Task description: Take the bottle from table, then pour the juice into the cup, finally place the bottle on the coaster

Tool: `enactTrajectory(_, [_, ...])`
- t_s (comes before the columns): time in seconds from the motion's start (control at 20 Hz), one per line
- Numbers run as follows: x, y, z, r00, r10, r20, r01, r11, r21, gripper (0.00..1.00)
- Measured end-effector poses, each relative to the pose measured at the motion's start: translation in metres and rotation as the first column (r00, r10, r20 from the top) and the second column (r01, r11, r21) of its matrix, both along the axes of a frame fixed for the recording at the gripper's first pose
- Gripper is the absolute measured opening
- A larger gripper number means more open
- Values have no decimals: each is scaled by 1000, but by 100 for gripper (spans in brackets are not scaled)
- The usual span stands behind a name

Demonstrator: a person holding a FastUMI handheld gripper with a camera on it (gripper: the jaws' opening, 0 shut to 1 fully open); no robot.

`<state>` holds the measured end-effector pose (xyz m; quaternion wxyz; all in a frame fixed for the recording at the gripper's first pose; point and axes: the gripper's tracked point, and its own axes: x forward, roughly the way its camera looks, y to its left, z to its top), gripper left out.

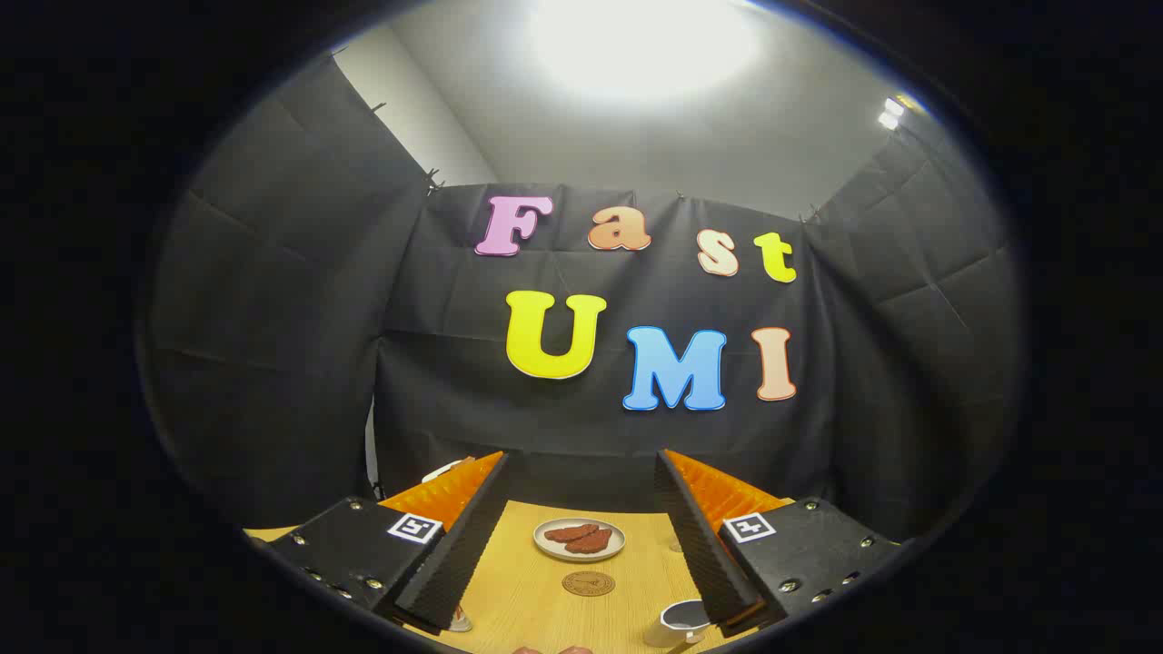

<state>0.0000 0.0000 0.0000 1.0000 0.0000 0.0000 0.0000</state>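
Tool [581, 463]: fingers wide apart, holding nothing, raised above the surface [636, 618].
Bottle: cannot tell where; a small capped item [459, 620] under the left finger may be it.
Cup [677, 623]: white, near right finger.
Coaster [588, 583]: round, brown, between fingers; beyond it a plate [579, 539].
Handling: likely light, smooth, slippery; grip mid-body, upright.

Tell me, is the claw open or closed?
Open. The claw has its two fingers spread wide apart, with the plate and coaster between them.
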Motion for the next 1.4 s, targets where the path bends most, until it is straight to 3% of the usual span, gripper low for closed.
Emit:
enactTrajectory(1.1, [0, -5, 1, 999, -22, 31, 22, 1000, 14, 97])
enactTrajectory(1.4, [0, 18, -15, 998, -10, 59, 8, 999, 34, 97])
